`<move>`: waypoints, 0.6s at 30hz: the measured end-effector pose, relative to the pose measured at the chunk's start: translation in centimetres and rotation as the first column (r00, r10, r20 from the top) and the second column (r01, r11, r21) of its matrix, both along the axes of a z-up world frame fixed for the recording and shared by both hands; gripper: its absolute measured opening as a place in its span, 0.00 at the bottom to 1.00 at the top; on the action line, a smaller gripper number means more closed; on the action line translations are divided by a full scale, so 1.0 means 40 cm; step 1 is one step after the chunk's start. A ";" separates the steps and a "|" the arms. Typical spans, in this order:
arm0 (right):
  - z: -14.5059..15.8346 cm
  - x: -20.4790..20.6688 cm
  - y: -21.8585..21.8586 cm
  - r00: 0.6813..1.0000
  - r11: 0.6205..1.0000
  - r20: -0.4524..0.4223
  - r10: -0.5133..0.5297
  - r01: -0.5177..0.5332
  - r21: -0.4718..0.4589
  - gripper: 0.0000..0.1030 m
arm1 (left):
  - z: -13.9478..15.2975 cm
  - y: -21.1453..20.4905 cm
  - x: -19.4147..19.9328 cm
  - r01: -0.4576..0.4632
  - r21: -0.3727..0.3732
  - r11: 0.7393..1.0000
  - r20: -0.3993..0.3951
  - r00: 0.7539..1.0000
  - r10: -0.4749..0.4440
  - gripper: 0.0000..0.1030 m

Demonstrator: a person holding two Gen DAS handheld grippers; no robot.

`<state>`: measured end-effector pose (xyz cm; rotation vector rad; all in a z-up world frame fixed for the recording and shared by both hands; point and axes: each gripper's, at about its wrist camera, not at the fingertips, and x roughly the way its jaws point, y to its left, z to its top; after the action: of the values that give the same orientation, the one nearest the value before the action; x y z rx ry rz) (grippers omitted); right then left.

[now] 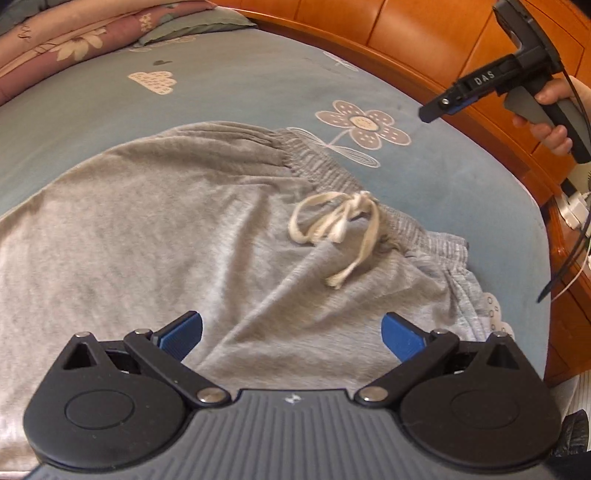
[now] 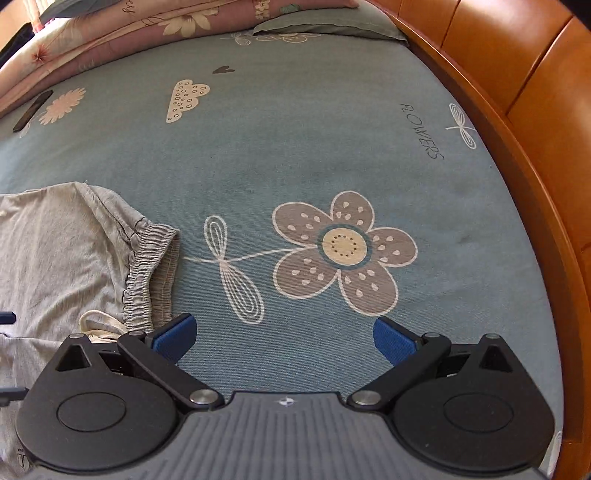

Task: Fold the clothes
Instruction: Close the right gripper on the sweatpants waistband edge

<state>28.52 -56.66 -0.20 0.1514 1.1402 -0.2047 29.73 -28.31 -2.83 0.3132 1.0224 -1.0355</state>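
Looking down my left gripper [image 1: 291, 334], I see its blue pads spread wide apart, released and grasping nothing, poised above the grey shorts [image 1: 166, 229]. The shorts lie spread on the bed [image 1: 240, 81], which wears a blue-grey sheet printed with flowers and clouds. The elastic waistband [image 1: 332, 173] runs toward the right side of the left wrist view, and a cream drawstring [image 1: 340, 225] tied in a loose bow rests on the fabric just below it. Creases fan out from the drawstring toward my gripper.

My right gripper [image 2: 284, 339] is also released, its pads wide apart over bare sheet, just to the right of the waistband corner [image 2: 155, 258] (from that camera only this end of the shorts shows, with a bit of the drawstring beside the left pad). In the left wrist view the same gripper appears up at the right, off the fabric, held by a hand [image 1: 550, 122] around its grey handle; from that side angle I cannot judge its opening.

A printed flower [image 2: 343, 243] lies straight ahead of the right gripper. A folded floral quilt [image 2: 110, 33] sits at the far end of the bed, and an orange wooden bed frame [image 2: 517, 122] curves along the right edge. A dark flat object [image 2: 33, 110] lies on the sheet near the quilt; I cannot tell what it is.
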 end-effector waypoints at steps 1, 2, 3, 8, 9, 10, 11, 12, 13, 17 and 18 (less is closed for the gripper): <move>-0.020 -0.006 0.010 1.000 1.000 0.001 0.002 -0.002 0.025 1.00 | -0.012 -0.014 -0.008 0.009 0.011 1.000 -0.015 1.000 -0.009 0.99; -0.043 -0.011 0.025 1.000 0.999 -0.002 0.005 -0.005 0.054 1.00 | -0.028 -0.026 -0.012 0.008 0.025 1.000 -0.029 1.000 -0.007 0.99; -0.066 -0.016 0.040 1.000 0.997 -0.006 0.011 -0.010 0.079 1.00 | -0.043 -0.033 -0.012 0.000 0.039 0.999 -0.038 0.999 0.001 0.99; -0.127 -0.012 0.132 0.991 0.986 0.003 0.132 -0.131 0.099 1.00 | -0.052 -0.038 0.000 -0.008 0.053 0.999 -0.067 0.998 0.011 0.99; -0.125 -0.002 0.147 0.985 0.981 0.019 0.171 -0.172 0.085 1.00 | -0.054 -0.034 0.002 0.001 0.048 0.999 -0.072 0.997 0.002 0.99; -0.117 0.012 0.159 0.976 0.974 0.042 0.213 -0.215 0.065 1.00 | -0.055 -0.031 0.005 0.009 0.043 0.999 -0.077 0.997 -0.006 0.99; -0.108 0.031 0.168 0.966 0.966 0.065 0.251 -0.254 0.049 1.00 | -0.056 -0.027 0.008 0.013 0.037 0.999 -0.081 0.997 -0.010 0.99; -0.098 0.056 0.175 0.953 0.956 0.090 0.288 -0.292 0.038 1.00 | -0.057 -0.024 0.009 0.010 0.027 1.000 -0.085 0.996 -0.007 0.99; -0.090 0.085 0.179 0.938 0.942 0.117 0.327 -0.333 0.030 0.97 | -0.058 -0.020 0.010 0.003 0.016 1.000 -0.087 0.996 -0.001 0.99; -0.077 0.215 0.209 0.862 0.875 0.180 0.474 -0.483 0.012 0.86 | -0.063 0.000 0.013 -0.051 -0.047 0.998 -0.096 0.994 0.047 0.99; -0.079 0.250 0.221 0.842 0.856 0.187 0.506 -0.517 0.013 0.83 | -0.064 0.006 0.014 -0.069 -0.064 0.996 -0.103 0.993 0.062 1.00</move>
<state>38.52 -47.82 -3.35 -0.0839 0.9712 0.3195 30.29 -28.07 -5.40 0.1718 1.0788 -1.0321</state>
